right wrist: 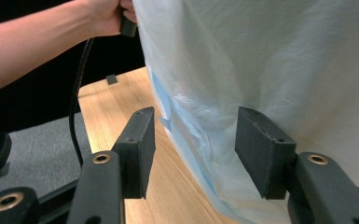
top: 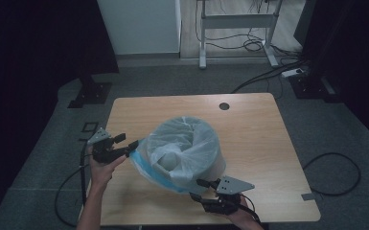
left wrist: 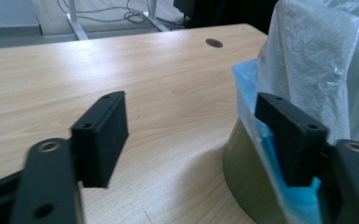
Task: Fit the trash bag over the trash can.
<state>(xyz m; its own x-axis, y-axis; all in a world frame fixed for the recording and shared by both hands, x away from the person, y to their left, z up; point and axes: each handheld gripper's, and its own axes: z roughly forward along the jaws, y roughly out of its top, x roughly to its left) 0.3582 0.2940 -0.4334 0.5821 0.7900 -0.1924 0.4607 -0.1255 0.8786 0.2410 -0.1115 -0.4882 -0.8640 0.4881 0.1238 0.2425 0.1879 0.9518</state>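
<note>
Bin [top: 215,165] mid-table [top: 249,120], clear bag [top: 184,143] draped over rim, blue hem [top: 144,165] hanging low. Left gripper [top: 127,143] jaws wide, beside hem. Right gripper [top: 199,189] jaws wide, straddling film. Risks: thin film tearing under hard pull; light bin tipping or sliding.

Grey carpeted floor [top: 172,81], light wooden table top with a round cable hole [top: 224,106], white metal desk frame [top: 235,21] behind, black cables [top: 338,175] trailing, dim surroundings.
</note>
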